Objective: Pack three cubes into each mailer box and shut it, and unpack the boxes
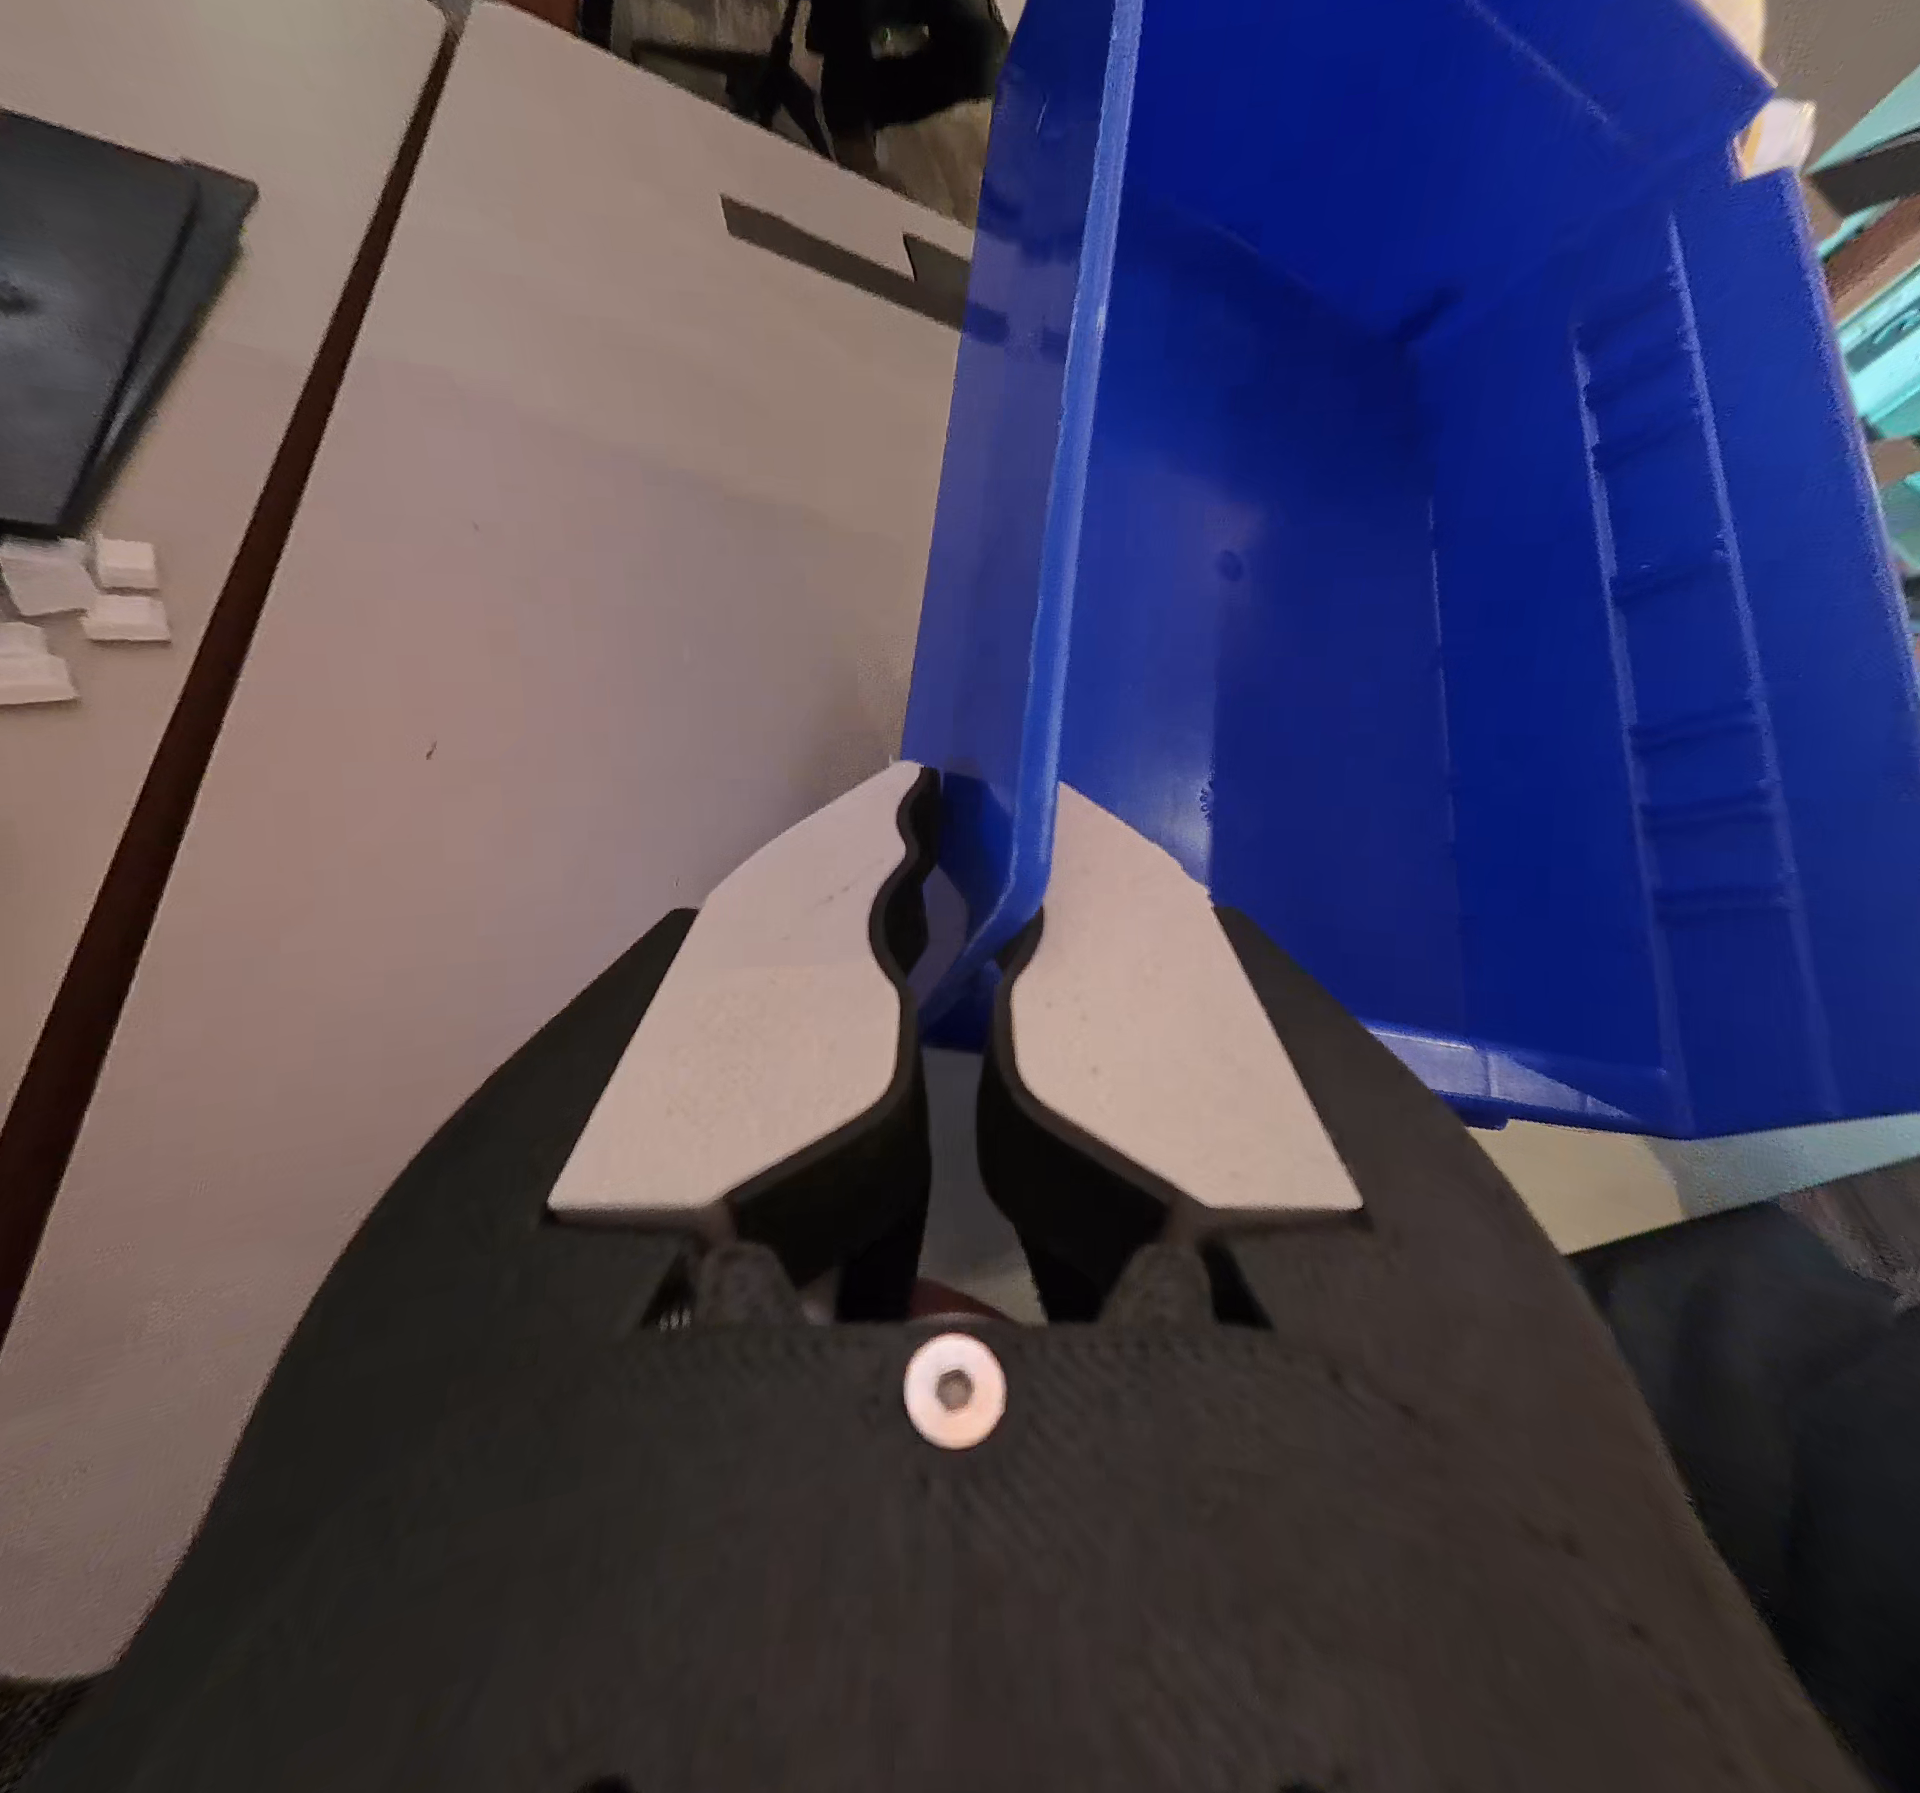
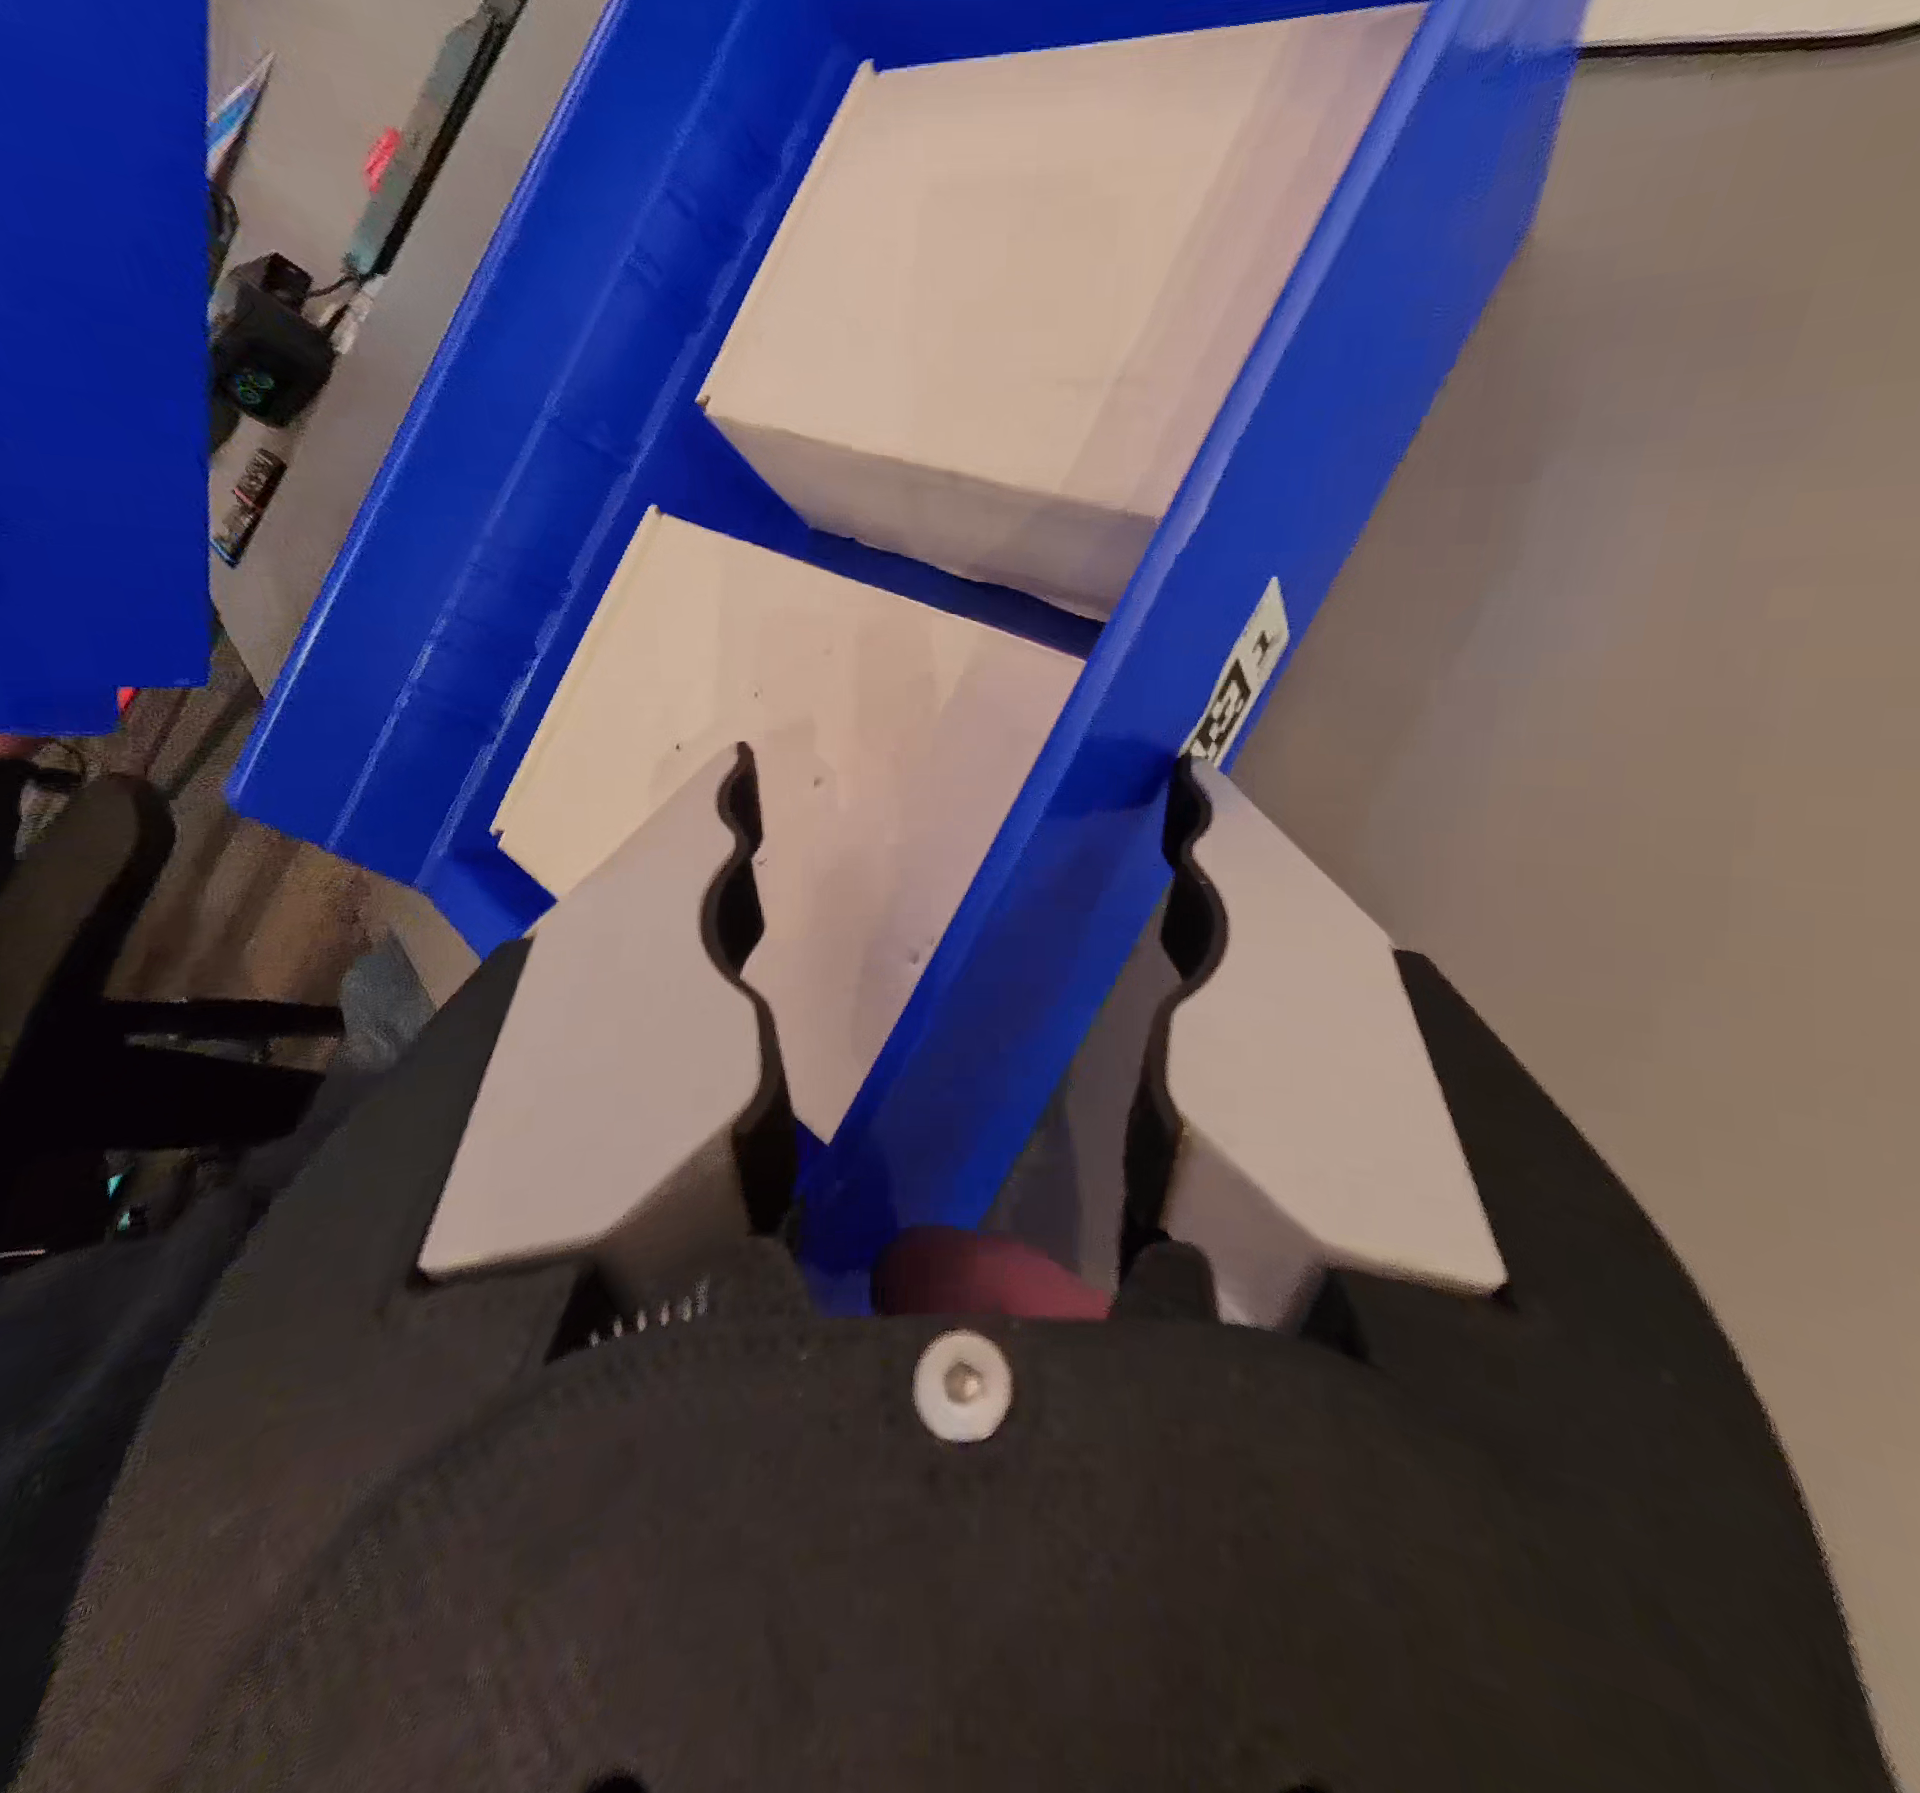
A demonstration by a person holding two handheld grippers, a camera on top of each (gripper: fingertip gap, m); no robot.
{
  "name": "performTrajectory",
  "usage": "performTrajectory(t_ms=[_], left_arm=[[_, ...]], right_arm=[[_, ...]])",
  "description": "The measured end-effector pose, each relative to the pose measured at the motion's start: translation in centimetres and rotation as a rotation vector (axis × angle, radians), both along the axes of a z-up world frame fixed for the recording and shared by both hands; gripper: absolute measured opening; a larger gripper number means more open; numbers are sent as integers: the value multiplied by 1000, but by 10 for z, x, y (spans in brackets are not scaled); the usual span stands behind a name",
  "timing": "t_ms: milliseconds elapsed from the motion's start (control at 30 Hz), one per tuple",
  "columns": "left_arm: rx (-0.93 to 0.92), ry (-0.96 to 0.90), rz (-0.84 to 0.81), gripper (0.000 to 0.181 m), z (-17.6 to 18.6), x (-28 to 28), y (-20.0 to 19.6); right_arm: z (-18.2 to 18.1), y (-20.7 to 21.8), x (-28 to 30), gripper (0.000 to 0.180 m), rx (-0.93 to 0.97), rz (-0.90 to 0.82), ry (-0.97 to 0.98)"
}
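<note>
My left gripper point(image 1: 997, 808) is shut on the left wall of an empty blue bin point(image 1: 1351, 496), which is tilted above the white table point(image 1: 571, 600). That bin shows as a blue panel point(image 2: 104, 289) at the upper left of the right wrist view. My right gripper point(image 2: 964, 767) is open and straddles the right wall of a second blue bin point(image 2: 1299, 496). Two closed white mailer boxes lie in this bin, one far point(image 2: 1039, 289) and one near point(image 2: 831, 683). No cubes are in view.
A black flat item point(image 1: 83, 341) and several small white pieces point(image 1: 83, 611) lie at the table's left. A black tape mark point(image 1: 831, 247) is on the table. A black device point(image 2: 270, 351) sits left of the second bin. Grey tabletop point(image 2: 1610, 600) lies to its right.
</note>
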State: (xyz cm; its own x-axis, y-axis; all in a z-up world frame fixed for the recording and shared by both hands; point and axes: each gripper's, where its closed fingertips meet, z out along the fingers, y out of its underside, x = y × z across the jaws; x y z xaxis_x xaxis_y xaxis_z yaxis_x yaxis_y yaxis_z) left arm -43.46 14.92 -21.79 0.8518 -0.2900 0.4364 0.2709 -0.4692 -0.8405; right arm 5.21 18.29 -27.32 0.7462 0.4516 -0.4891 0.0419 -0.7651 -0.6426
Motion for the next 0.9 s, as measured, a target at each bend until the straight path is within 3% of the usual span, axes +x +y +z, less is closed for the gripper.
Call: performTrajectory(t_ms=[333, 567, 733, 900], left_arm=[[101, -39, 63, 7, 42, -9, -20], [135, -4, 73, 7, 68, -3, -29], [166, 27, 64, 7, 89, 20, -30], [188, 65, 16, 7, 106, 76, -16]], right_arm=[[4, 26, -137, 92, 43, 42, 75], [8, 25, -224, 123, -2, 138, 221], [32, 22, -200, 127, 59, 126, 261], [107, 8, -106, 121, 277, 37, 323]])
